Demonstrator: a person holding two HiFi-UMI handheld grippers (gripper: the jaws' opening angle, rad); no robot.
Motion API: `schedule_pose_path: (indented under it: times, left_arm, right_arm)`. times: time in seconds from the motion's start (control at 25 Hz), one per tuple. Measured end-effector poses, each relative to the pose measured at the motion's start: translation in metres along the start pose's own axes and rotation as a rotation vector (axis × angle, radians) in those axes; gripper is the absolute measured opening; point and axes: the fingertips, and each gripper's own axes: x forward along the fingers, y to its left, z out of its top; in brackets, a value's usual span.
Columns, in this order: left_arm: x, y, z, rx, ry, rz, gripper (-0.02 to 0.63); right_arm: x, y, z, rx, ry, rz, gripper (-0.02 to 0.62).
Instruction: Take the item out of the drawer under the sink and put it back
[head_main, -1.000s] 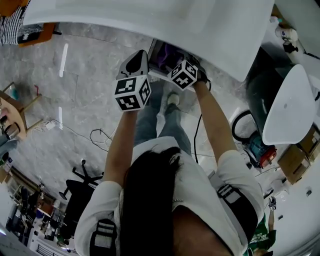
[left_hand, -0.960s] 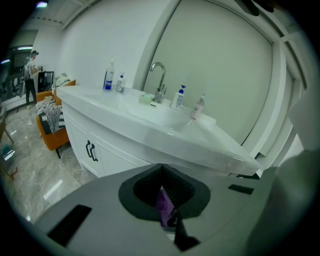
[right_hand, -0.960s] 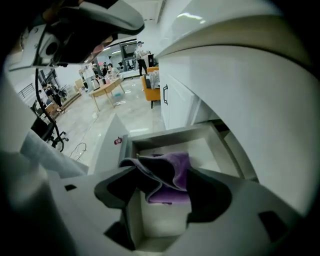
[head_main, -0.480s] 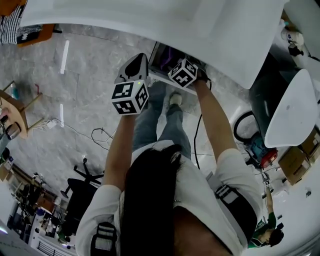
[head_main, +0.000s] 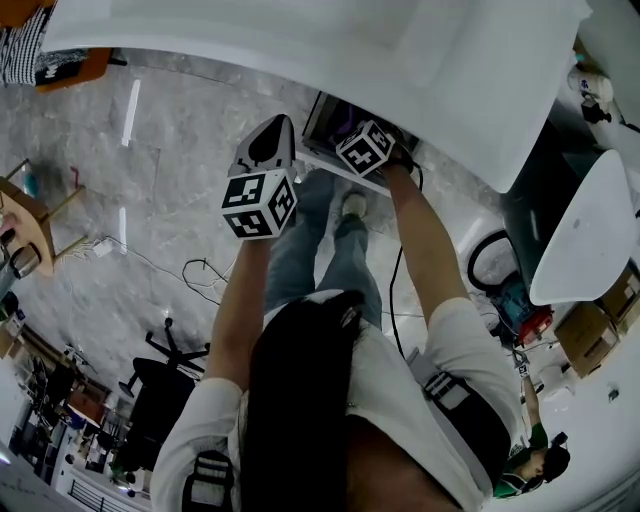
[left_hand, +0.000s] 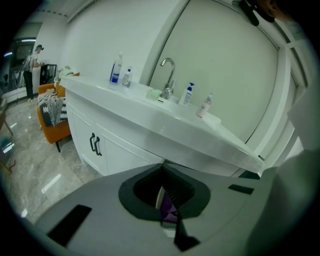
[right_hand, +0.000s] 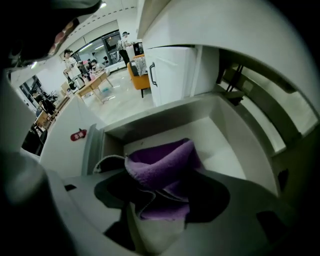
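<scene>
A purple cloth (right_hand: 162, 167) lies bunched in the open white drawer (right_hand: 232, 150) under the sink counter (head_main: 400, 60). My right gripper (right_hand: 160, 205) reaches down into that drawer. Its jaws stand wide, one on each side of the cloth, and I see no pad pressing on it. In the head view its marker cube (head_main: 365, 148) sits at the drawer's front, with a patch of the purple cloth (head_main: 345, 122) beside it. My left gripper (left_hand: 167, 222) hangs outside the drawer to the left with jaws together and nothing between them. Its cube (head_main: 258, 203) is over the floor.
The counter carries a tap (left_hand: 169, 75) and several bottles (left_hand: 116, 67) by the sink. White cabinet doors with black handles (left_hand: 94, 144) stand left of the drawer. Cables (head_main: 200, 270) run over the marble floor, and a white rounded object (head_main: 585, 220) stands at the right.
The left gripper has drifted slightly down and left over the floor. The right gripper stays in the drawer with the cloth between its jaws.
</scene>
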Motion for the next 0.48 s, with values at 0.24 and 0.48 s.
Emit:
schedule_pose_path:
  times: [0.24,0.48]
  left_arm:
    - [-0.003,0.013,0.003,-0.003,-0.007,0.023,0.003]
    - [-0.005,0.016,0.002,-0.002,-0.006,0.026,0.003]
  right_arm:
    - [0.005,-0.002,0.002,0.037,0.013,-0.027,0.294]
    - [0.003,-0.011,0.005,0.125,-0.016,-0.062,0.098]
